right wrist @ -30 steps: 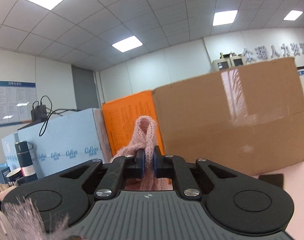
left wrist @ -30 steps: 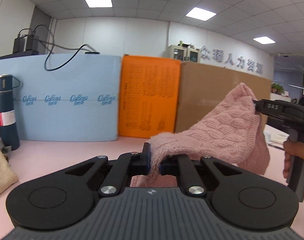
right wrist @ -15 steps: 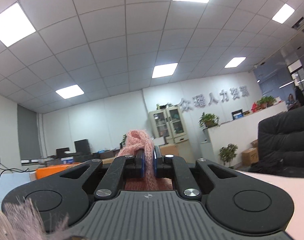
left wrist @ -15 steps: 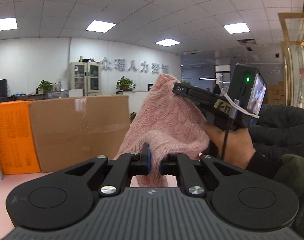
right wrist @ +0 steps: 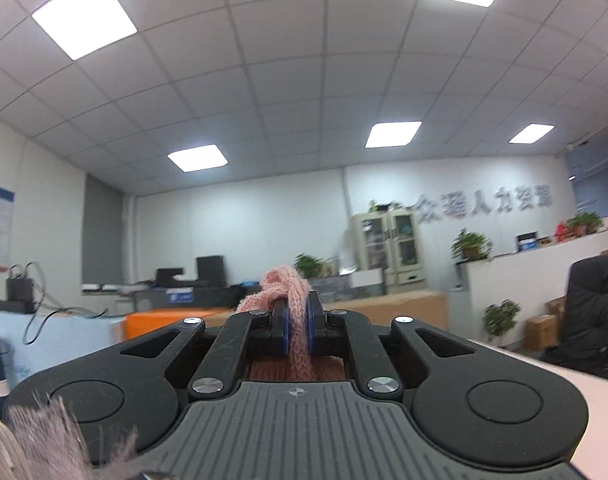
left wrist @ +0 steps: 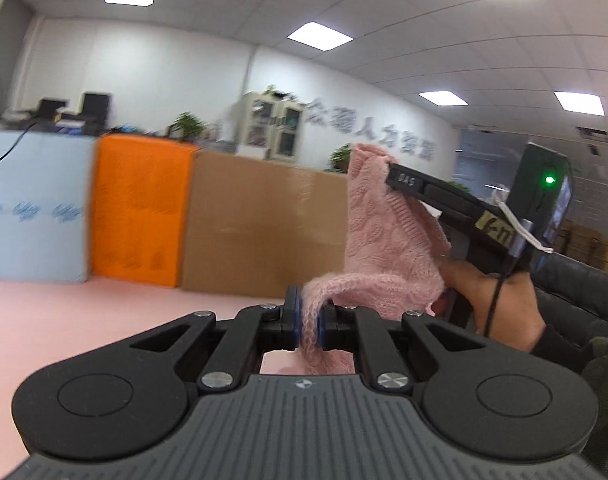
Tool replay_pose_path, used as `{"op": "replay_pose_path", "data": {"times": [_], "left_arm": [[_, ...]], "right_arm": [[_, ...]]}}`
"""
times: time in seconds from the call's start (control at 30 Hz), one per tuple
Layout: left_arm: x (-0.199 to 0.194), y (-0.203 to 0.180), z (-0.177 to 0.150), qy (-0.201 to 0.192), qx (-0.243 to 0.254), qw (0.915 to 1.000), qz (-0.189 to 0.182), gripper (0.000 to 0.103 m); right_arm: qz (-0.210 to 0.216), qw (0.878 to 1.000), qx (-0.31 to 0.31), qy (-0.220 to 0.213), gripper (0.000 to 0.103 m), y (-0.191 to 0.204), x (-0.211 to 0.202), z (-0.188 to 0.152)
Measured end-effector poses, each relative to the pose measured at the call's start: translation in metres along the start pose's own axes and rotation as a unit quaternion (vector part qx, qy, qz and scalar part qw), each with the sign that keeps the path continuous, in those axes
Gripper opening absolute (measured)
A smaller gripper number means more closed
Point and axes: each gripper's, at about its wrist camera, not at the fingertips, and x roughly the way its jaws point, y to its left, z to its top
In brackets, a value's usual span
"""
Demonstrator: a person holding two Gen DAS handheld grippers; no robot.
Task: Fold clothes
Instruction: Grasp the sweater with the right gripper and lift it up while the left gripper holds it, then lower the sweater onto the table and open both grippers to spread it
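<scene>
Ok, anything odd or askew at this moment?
Nothing damaged. The pink knit sweater hangs bunched in the air, pinched by the left hand-held gripper and the right hand-held gripper. The left wrist view is motion-blurred.

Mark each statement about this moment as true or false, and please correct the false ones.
1. Both grippers are shut on the pink knitted garment. True: the left gripper and the right gripper each pinch a piece of it.
2. The garment lies flat on the pink table. False: it hangs in the air between the two grippers.
3. An orange panel stands between a light blue panel and a cardboard box. True.
4. The right gripper is empty. False: pink knit fills the gap between its blue pads.
5. A green light shines on the device above the right gripper. True.
</scene>
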Motion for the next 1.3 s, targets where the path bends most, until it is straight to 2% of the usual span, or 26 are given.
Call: {"op": "replay_pose_path", "data": {"times": [0.1,0.23,0.3,0.37,0.43,0.5,0.53,0.57,0.6,0.67,0.7,0.77,0.83,0.87,0.9,1.0,1.07,1.17,1.23,1.3], "left_arm": [[-0.004,0.082,-0.010,0.028,-0.069,0.9923,0.099,0.007],[-0.029,0.168,-0.026,0.036,-0.104,0.9685,0.224,0.007],[-0.045,0.201,-0.034,0.040,-0.121,0.9557,0.265,0.007],[-0.055,0.226,-0.043,0.049,-0.143,0.9447,0.291,0.007],[-0.060,0.245,-0.054,0.061,-0.161,0.9345,0.311,0.007],[-0.058,0.269,-0.067,0.077,-0.180,0.9237,0.329,0.010],[-0.059,0.275,-0.072,0.086,-0.189,0.9198,0.332,0.011],[-0.060,0.280,-0.077,0.096,-0.198,0.9161,0.335,0.013],[-0.061,0.283,-0.084,0.105,-0.202,0.9139,0.336,0.017],[-0.065,0.286,-0.091,0.111,-0.204,0.9120,0.338,0.026],[-0.067,0.288,-0.094,0.106,-0.204,0.9127,0.338,0.027],[-0.072,0.292,-0.096,0.096,-0.204,0.9122,0.342,0.031],[-0.080,0.294,-0.096,0.084,-0.204,0.9113,0.348,0.042],[-0.084,0.297,-0.096,0.075,-0.202,0.9110,0.351,0.054],[-0.090,0.296,-0.097,0.063,-0.198,0.9120,0.354,0.062],[-0.106,0.293,-0.099,0.034,-0.176,0.9207,0.347,0.069],[-0.119,0.290,-0.103,0.013,-0.162,0.9277,0.336,0.077],[-0.141,0.284,-0.109,-0.029,-0.143,0.9326,0.330,0.082],[-0.155,0.279,-0.110,-0.057,-0.125,0.9335,0.331,0.083],[-0.164,0.272,-0.106,-0.075,-0.115,0.9329,0.333,0.084]], "right_arm": [[0.085,0.995,0.011,0.047,0.008,0.069,0.053,-0.042],[0.197,0.974,0.028,0.108,0.008,0.174,0.113,-0.094],[0.240,0.960,0.036,0.138,0.008,0.221,0.133,-0.117],[0.268,0.947,0.044,0.174,0.009,0.261,0.146,-0.143],[0.279,0.937,0.039,0.209,0.011,0.291,0.157,-0.164],[0.274,0.928,0.026,0.249,0.024,0.304,0.170,-0.178],[0.270,0.924,0.019,0.270,0.041,0.309,0.174,-0.186],[0.265,0.920,0.011,0.287,0.051,0.313,0.177,-0.193],[0.261,0.917,0.001,0.300,0.054,0.316,0.178,-0.197],[0.259,0.914,-0.015,0.312,0.060,0.312,0.174,-0.196],[0.259,0.914,-0.020,0.313,0.064,0.306,0.171,-0.193],[0.256,0.917,-0.030,0.303,0.081,0.280,0.152,-0.181],[0.250,0.923,-0.044,0.290,0.085,0.250,0.132,-0.166],[0.239,0.927,-0.050,0.285,0.086,0.232,0.123,-0.158],[0.224,0.932,-0.054,0.279,0.087,0.212,0.114,-0.149],[0.165,0.950,-0.044,0.262,0.090,0.145,0.087,-0.126],[0.116,0.958,-0.023,0.263,0.091,0.097,0.066,-0.116],[0.061,0.957,0.041,0.279,0.091,0.027,0.031,-0.113],[0.042,0.951,0.103,0.288,0.092,-0.013,0.008,-0.118],[0.041,0.935,0.192,0.295,0.092,-0.047,-0.013,-0.130]]}}
